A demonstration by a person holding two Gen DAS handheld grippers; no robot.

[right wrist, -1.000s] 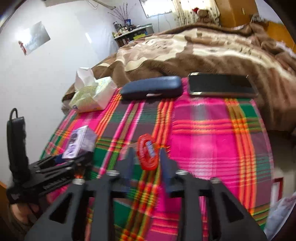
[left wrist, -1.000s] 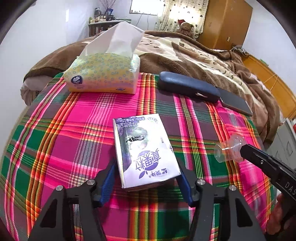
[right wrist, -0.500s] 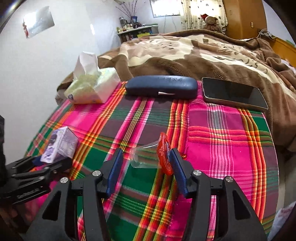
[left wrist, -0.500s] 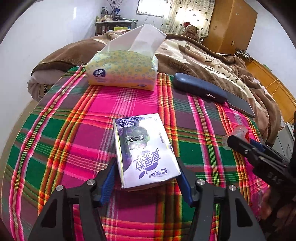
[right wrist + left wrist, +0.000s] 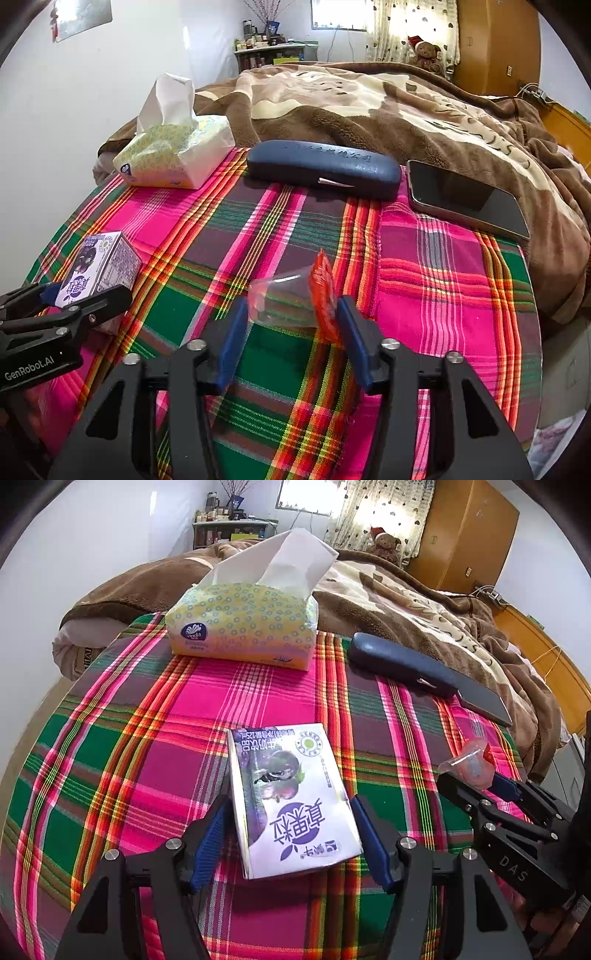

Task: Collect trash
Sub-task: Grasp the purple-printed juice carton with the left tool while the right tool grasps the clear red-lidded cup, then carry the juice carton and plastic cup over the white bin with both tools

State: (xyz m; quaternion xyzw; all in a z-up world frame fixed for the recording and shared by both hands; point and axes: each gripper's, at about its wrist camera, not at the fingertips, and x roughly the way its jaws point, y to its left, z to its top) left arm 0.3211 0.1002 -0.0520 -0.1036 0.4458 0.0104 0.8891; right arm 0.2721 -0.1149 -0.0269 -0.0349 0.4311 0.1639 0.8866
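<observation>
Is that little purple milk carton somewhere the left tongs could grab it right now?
Probably yes: the milk carton already lies between the left tongs' fingers, which are opening, with nothing else crowding it on the plaid cloth.

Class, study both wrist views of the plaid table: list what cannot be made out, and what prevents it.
- Purple milk carton, left wrist view: underside hidden against the plaid tablecloth.
- Clear plastic cup with red foil lid, right wrist view: lid print blurred.
- Black smartphone, left wrist view: near end hidden behind the dark blue glasses case.
- Shelf items, both views: too small.
</observation>
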